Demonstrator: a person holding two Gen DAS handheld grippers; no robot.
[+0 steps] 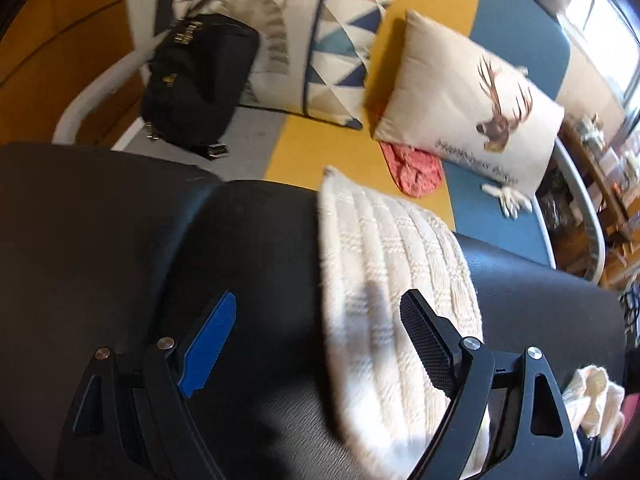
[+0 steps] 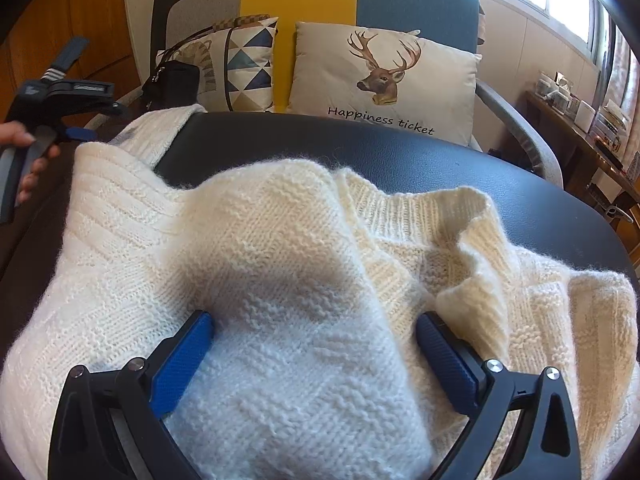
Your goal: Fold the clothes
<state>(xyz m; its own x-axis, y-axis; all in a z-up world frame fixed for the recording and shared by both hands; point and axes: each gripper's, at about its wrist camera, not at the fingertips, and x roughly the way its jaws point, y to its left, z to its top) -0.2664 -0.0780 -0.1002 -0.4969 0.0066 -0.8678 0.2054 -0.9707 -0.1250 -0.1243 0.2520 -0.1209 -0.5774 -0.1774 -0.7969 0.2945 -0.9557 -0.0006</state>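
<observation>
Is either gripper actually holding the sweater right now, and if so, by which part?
Neither holds it. The left gripper is open over a strip of the cream sweater; the right gripper is open, fingers straddling a raised fold without pinching it.

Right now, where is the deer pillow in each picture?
Left wrist view: the deer pillow is upper right, tilted, on the sofa's blue part.
Right wrist view: the deer pillow is top centre, upright, behind the black table.
Shared landmark: the triangle-pattern pillow sits to its left.
</observation>
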